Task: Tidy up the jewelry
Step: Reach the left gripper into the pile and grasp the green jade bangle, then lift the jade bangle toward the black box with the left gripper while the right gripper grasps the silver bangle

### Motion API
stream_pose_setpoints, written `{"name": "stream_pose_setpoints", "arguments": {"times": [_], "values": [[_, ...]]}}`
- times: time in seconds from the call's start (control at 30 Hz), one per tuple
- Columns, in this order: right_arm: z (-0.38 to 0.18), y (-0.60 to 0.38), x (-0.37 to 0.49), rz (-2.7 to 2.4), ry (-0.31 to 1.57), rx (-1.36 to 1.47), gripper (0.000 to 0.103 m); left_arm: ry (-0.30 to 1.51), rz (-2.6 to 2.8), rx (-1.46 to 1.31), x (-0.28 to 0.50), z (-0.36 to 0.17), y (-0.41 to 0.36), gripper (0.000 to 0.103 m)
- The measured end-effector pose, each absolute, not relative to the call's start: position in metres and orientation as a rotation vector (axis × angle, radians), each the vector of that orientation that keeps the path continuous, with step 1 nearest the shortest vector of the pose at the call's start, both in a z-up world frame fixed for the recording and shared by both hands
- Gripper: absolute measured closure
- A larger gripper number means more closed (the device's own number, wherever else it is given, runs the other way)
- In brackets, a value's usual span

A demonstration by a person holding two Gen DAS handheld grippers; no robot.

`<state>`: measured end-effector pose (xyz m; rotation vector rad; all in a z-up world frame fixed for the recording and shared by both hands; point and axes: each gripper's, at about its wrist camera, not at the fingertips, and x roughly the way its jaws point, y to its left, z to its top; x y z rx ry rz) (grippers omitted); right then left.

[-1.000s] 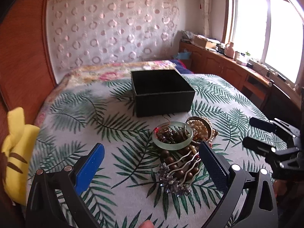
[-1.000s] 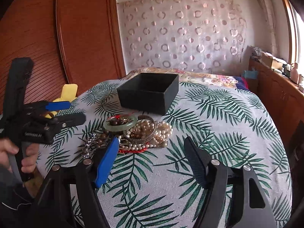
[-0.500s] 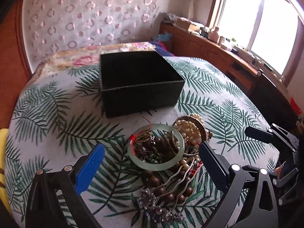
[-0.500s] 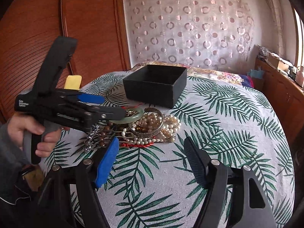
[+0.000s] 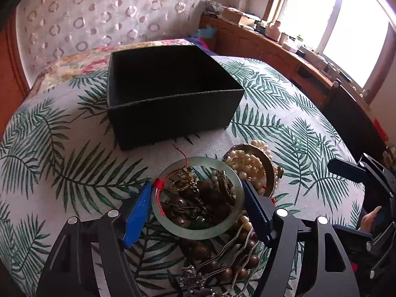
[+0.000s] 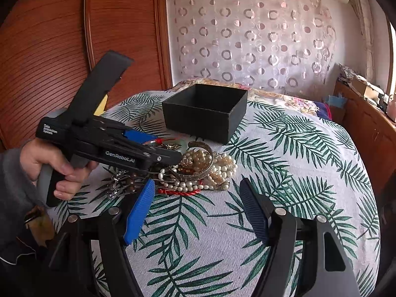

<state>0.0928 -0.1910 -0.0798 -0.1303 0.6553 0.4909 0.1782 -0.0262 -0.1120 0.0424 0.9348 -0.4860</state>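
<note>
Jewelry's all heaped in one tangle on the leaf-print bedspread, just in front of the black box, which sits open-topped with nothing visible inside. Your left claw has its two pads either side of the jade bangle, blue pad right against the edge with the red thread knot, other pad touching the opposite rim, so you look closed on the bangle, though I can't tell if it's off the bed at all. Inside the ring you can see dark wooden beads and some gold bits. Pearl strands and a metal cuff lie just beside it on the window side, and a wavy silver hairpin pokes out underneath near you. Your right claw hangs wide open over bare bedspread, near the pile but not touching anything, the red cord just ahead of its blue pad.
</note>
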Motion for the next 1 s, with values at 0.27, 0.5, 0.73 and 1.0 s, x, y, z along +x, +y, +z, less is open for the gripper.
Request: {"name": "stream_pose_setpoints", "arguments": {"times": [0.27, 0.5, 0.73, 1.0], "values": [[-0.085, -0.175, 0.118, 0.529, 0.693, -0.209, 0.030, 0.846, -0.465, -0.020, 0.171, -0.096, -0.002, 0.034], [-0.089, -0.158, 0.145, 0.577, 0.739, -0.263, 0.021, 0.800, -0.416, -0.077, 0.170, -0.082, 0.030, 0.034], [-0.100, -0.145, 0.166, 0.622, 0.824, -0.258, 0.021, 0.779, -0.382, -0.077, 0.162, -0.083, 0.042, 0.034], [-0.103, -0.140, 0.167, 0.629, 0.845, -0.288, 0.040, 0.766, -0.382, -0.071, 0.158, -0.079, 0.044, 0.034]]}}
